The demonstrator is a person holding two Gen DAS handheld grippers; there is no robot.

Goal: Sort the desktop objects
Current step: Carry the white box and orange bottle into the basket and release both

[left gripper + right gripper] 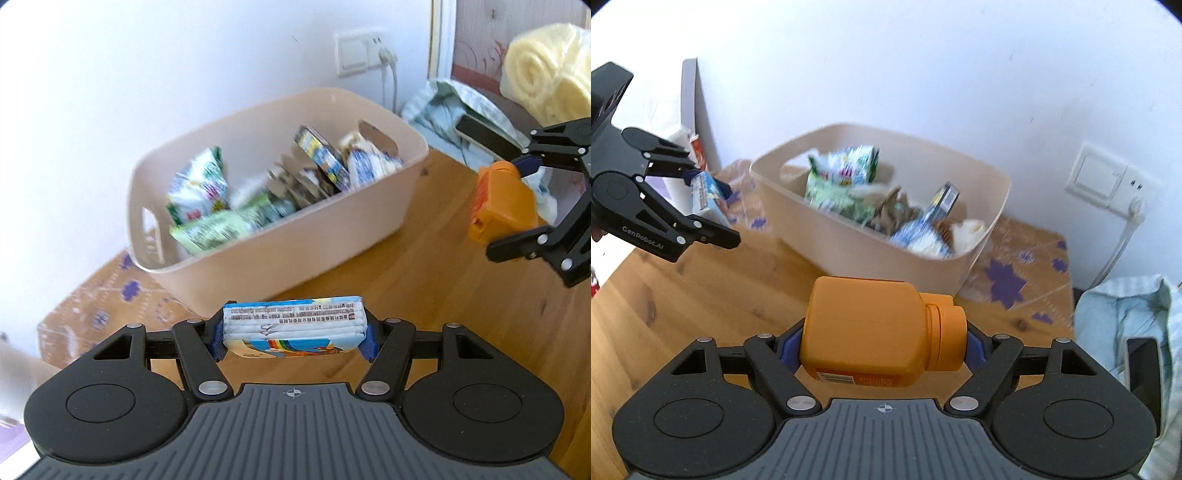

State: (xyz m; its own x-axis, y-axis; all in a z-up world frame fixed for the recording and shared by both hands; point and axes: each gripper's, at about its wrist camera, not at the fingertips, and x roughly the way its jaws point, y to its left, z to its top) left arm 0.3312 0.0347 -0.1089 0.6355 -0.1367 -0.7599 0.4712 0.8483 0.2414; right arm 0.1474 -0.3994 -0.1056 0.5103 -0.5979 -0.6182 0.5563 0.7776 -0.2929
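My left gripper (294, 338) is shut on a blue-and-white tissue pack (293, 326) with a rainbow print, held above the wooden table in front of the beige basket (303, 240). My right gripper (882, 345) is shut on an orange plastic bottle (871, 326) lying sideways between the blue pads, just before the basket (846, 251). The basket holds several snack packets and small boxes. The right gripper with the bottle (502, 206) shows at the right of the left wrist view. The left gripper with the pack (707, 199) shows at the left of the right wrist view.
A wooden table (424, 295) carries the basket; a mat with purple flowers (1008, 284) lies under it. A light-blue cloth with a dark phone (484, 136) lies at the table's right end. A wall socket with a plugged cable (369, 51) is behind. Yellow rolled towels (543, 70) sit far right.
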